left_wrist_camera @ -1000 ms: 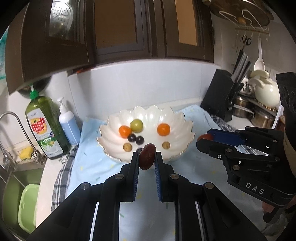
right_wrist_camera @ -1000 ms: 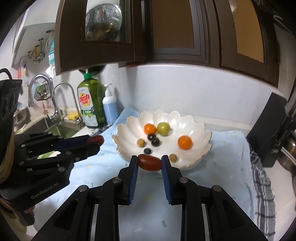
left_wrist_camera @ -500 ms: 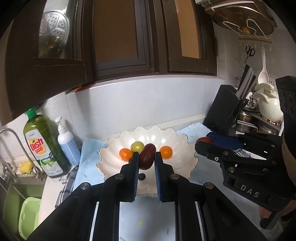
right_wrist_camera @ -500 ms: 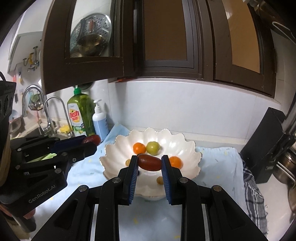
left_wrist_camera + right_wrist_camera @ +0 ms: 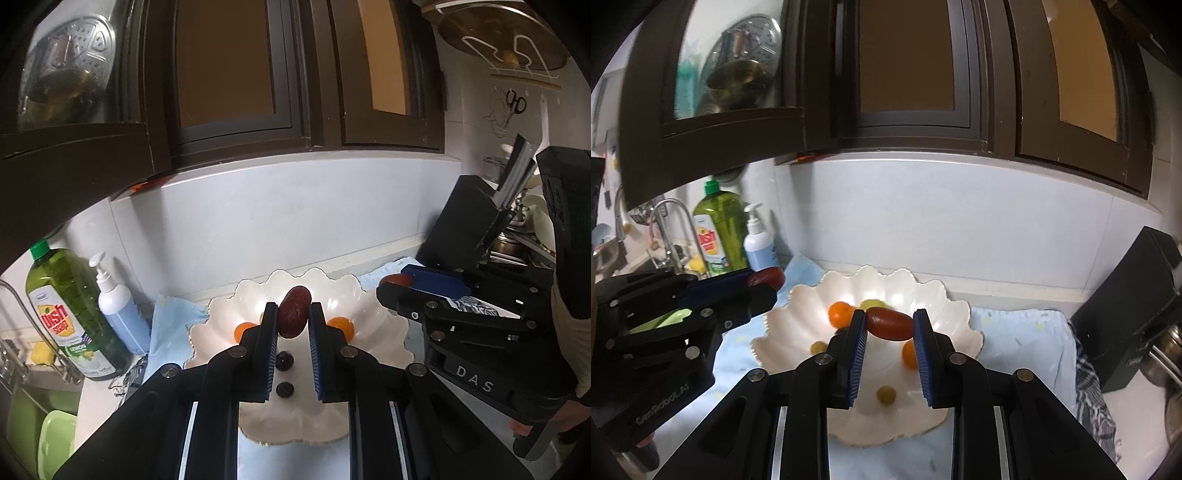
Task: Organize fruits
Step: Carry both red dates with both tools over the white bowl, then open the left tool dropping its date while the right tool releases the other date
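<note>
Your left gripper [image 5: 292,320] is clamping a dark red fruit [image 5: 294,312] upright, over the near half of the white bowl [image 5: 384,343]. Your right gripper [image 5: 889,325] is gripping an oblong red tomato [image 5: 891,325] sideways, also above the bowl. Inside the bowl, oranges [image 5: 839,313], grapes [image 5: 284,360] and a yellow-green fruit [image 5: 886,395] are lying. Left of the bowl, a soap bottle [image 5: 74,314] is standing.

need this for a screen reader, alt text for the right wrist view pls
The right gripper grips a reddish-brown oblong fruit above a scalloped white bowl of small fruits on a blue cloth. On the left, the left gripper holds another dark red fruit.
</note>
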